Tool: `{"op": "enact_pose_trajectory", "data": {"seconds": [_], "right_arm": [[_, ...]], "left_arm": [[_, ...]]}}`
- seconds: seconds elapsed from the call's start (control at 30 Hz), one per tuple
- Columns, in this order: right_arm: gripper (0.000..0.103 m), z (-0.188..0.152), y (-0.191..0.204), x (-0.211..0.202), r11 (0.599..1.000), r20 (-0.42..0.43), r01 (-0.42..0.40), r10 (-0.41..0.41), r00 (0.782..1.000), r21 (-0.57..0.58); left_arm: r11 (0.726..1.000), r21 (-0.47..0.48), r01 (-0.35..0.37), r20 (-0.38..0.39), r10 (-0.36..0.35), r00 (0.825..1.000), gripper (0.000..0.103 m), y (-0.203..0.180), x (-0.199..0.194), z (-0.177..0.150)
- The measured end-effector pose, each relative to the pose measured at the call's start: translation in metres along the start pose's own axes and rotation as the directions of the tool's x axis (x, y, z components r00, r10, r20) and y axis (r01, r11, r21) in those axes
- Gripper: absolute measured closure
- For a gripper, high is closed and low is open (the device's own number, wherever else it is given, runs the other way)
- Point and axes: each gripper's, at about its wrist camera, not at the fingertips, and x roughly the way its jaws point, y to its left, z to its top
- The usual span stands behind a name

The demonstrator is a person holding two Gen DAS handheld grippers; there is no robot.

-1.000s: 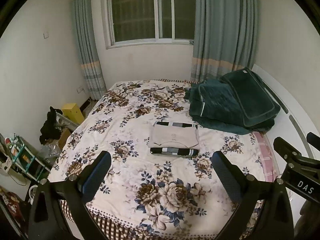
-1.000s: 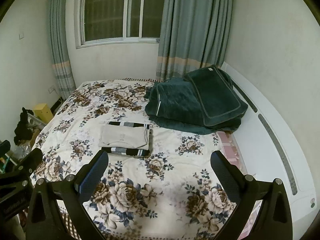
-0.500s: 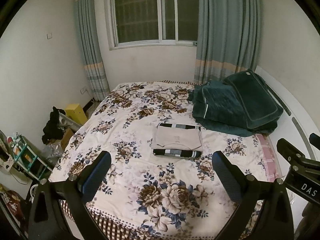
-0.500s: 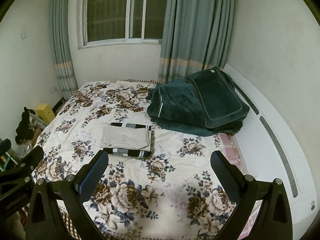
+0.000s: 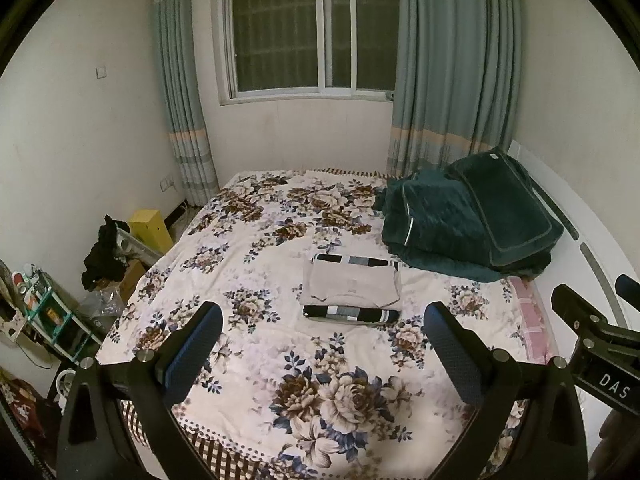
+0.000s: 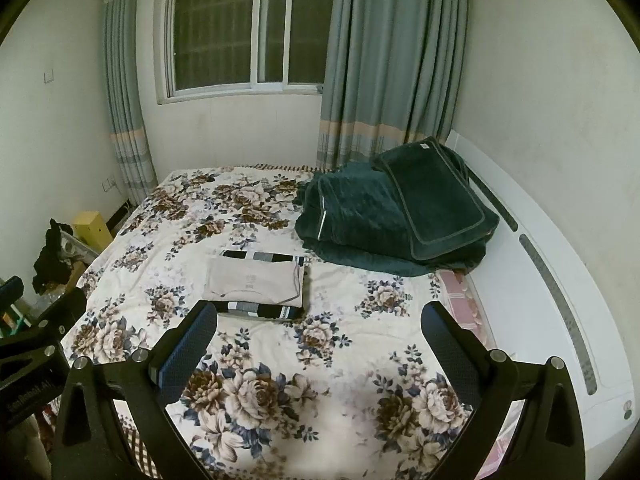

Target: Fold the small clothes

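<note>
A folded beige garment [image 5: 351, 285] lies on top of a folded black, grey and white striped garment [image 5: 351, 315] in the middle of the floral bedspread [image 5: 256, 264]. The stack also shows in the right wrist view, beige garment [image 6: 254, 282] over striped garment [image 6: 260, 310]. My left gripper [image 5: 323, 350] is open and empty, held above the foot of the bed, short of the stack. My right gripper [image 6: 320, 344] is open and empty, to the right of the stack and nearer than it. The right gripper's body shows in the left wrist view [image 5: 592, 344].
A dark green folded quilt [image 5: 468, 224] lies at the back right of the bed, also in the right wrist view [image 6: 396, 216]. A white headboard [image 6: 552, 280] runs along the right. A yellow box [image 5: 150, 228], dark clothes and a shelf stand on the floor at the left.
Both grippers have drawn back and risen a little, so the bed and the stack look slightly farther away. Both stay open and empty. The stack has not moved.
</note>
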Motion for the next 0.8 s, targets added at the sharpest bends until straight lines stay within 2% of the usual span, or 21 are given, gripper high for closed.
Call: {"op": "enact_pose_trajectory", "data": {"seconds": [0.8], "right_arm": [[0.000,0.0000,0.0042,-0.0061,1.000,0.004,0.006,-0.006,1.000,0.011]], "left_arm": [[1.000,-0.007,0.009,0.006,-0.009,1.000,0.000,-0.0002,-0.0024,0.0020]]}}
